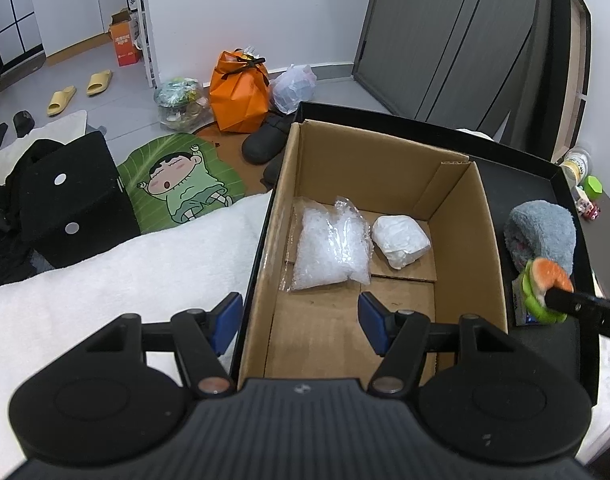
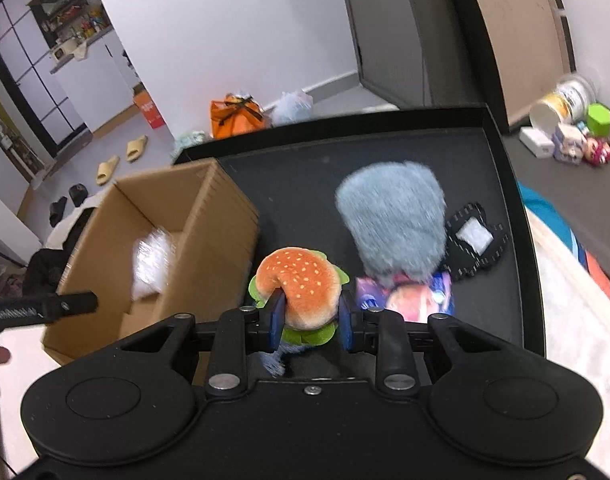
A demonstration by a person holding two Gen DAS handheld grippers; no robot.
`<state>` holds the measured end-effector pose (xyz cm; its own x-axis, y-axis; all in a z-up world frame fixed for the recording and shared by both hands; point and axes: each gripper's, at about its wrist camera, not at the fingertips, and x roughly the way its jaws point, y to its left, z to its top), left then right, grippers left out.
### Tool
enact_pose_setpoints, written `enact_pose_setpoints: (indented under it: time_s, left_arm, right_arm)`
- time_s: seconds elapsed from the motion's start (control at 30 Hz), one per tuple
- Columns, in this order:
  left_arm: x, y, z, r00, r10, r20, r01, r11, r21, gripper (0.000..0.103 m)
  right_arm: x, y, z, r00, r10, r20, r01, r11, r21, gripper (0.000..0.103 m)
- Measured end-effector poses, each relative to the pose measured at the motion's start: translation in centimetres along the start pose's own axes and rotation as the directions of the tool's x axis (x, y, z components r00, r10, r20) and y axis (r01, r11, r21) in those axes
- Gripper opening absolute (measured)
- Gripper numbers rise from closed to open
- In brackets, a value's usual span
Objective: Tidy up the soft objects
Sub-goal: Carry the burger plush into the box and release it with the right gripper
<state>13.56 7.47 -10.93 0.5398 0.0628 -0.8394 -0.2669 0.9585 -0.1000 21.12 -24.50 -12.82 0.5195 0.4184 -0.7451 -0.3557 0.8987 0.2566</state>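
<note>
Step in hand: pickup of the soft plush hamburger toy with orange seeded bun and green felt lettuce (image 2: 301,292), judged to be the start of its transfer from the shallow black tray (image 2: 505,184) into the open brown cardboard box (image 2: 225,216).
Right gripper (image 2: 311,320): blue pads closed in on both flanks of the hamburger, bun visibly dented on the left; clamped on the toy, though whether lifted clear of the tray floor cannot be told.
Left gripper (image 1: 301,322): spread wide, holding nothing, poised over the near left corner of the box, one pad outside the wall and one inside.
Location of the toy: near front of the tray, just beside the box's right wall, close in front of the fluffy grey-blue plush bundle (image 2: 397,220) and beside a glossy purple printed packet (image 2: 409,296).
Orientation: bun crown turned up toward the right wrist camera, lettuce layer beneath; round shape, so no clear long axis; short stacking axis roughly along the view line.
Already in the box: clear plastic bag of white filling (image 1: 329,240) and white crumpled wrapped lump (image 1: 401,240), side by side at the far end.
Next move calls for: a lift above the box wall, a shift left, release over the bare near half of the floor.
Still in the tray: black dotted-edge pouch (image 2: 473,240).
</note>
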Motion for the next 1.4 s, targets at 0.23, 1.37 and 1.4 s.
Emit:
enact_pose_setpoints:
  time_s: [0.23, 1.37, 1.4]
  left_arm:
    - [-0.2, 0.6, -0.1, 1.000, -0.007, 0.008, 0.007, 1.000, -0.014, 0.062]
    - [0.9, 4.5, -1.7, 0.997, -0.071, 0.024, 0.073, 0.991, -0.108, 0.012]
    - [0.9, 4.6, -1.7, 0.997, -0.068, 0.026, 0.070, 0.991, -0.110, 0.012]
  right_arm:
    - [-1.0, 2.3, 1.7, 0.998, 0.040, 0.042, -0.038, 0.998, -0.041, 0.028]
    - [1.7, 10.9, 3.0, 0.995, 0.096, 0.009, -0.092, 0.969, -0.229, 0.052]
    - [1.6, 10.7, 3.0, 0.995, 0.098, 0.009, -0.093, 0.971, -0.220, 0.052]
